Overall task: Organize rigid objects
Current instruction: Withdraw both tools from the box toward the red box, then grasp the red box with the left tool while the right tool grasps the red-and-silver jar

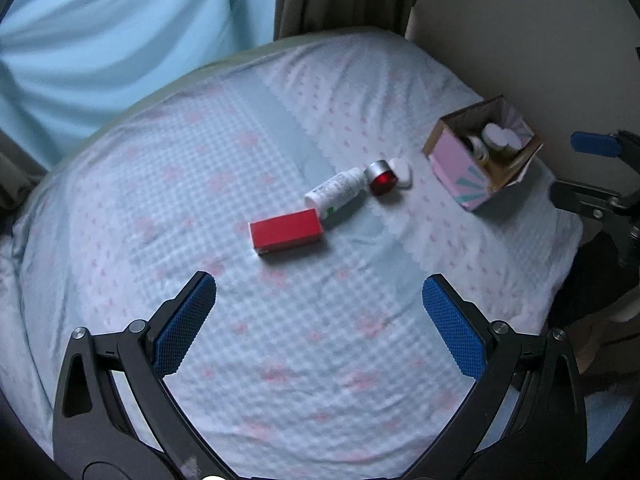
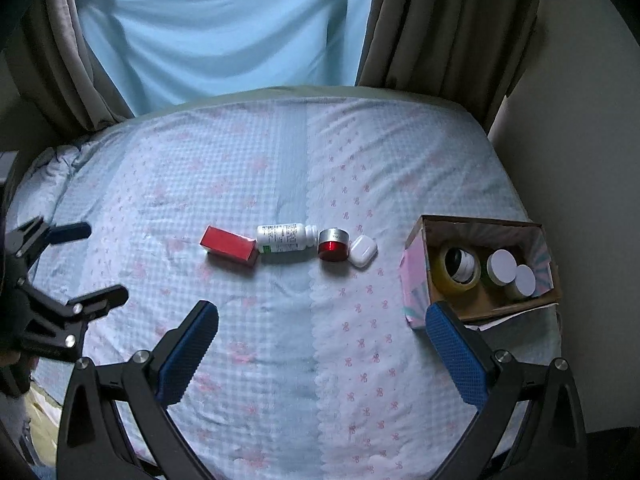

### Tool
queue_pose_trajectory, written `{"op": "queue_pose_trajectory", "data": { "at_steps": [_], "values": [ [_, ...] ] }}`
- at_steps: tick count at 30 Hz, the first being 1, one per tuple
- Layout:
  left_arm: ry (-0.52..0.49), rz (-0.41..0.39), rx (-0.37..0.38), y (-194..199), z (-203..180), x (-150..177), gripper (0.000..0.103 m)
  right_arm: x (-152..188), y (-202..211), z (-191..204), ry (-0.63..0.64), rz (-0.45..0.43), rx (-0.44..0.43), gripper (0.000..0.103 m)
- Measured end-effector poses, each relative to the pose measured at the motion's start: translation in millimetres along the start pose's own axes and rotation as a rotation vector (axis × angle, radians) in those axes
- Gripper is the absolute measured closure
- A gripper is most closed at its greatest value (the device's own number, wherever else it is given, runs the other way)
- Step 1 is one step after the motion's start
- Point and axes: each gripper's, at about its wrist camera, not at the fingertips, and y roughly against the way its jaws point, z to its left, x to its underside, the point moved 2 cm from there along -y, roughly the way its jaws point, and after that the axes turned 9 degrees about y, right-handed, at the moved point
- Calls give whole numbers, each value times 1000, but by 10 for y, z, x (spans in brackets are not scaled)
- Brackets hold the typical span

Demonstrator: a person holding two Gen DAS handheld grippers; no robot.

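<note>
Right wrist view: box sits at right edge of bed, open top. Inside: tape roll plus two white-lidded jars, maybe a 3rd item under them, can't tell. So approx 3 items stowed.

Still out, in a row mid-bed, L to R: red carton, white bottle lying on its side, red jar, white case. Carton/bottle touching, jar/case touching or nearly; bottle cap just beside jar. All 4 well apart from box.

Right gripper: fingers spread wide, nothing held, hovering above bed near side of the row; right finger overlaps box front corner in frame. Left gripper: also wide open, empty, above bed, carton nearest ahead of it.

Est: roughly half done, 4 picks left. Case is closest to box, so likely next for right hand; carton suits left. Bottle's round and lying down, may roll on soft quilt when pinched.
</note>
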Motion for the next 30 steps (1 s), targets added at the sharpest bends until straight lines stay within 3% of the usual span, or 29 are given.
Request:
{"op": "queue_pose_trajectory", "data": {
  "at_steps": [5, 17, 25, 30],
  "values": [
    [-74, 99, -56, -469, 126, -182, 0, -62, -300, -33, 4, 45, 13, 0],
    [-374, 245, -14, -1628, 213, -484, 0, -340, -1367, -218, 55, 167, -10, 0],
    [-573, 352, 9, -2459, 129, -275, 2, -463, -2429, -318, 175, 296, -50, 0],
    [-684, 391, 11, -2777, 59, -154, 13, -458, -2867, -200, 410, 294, -73, 0]
  ]
}}
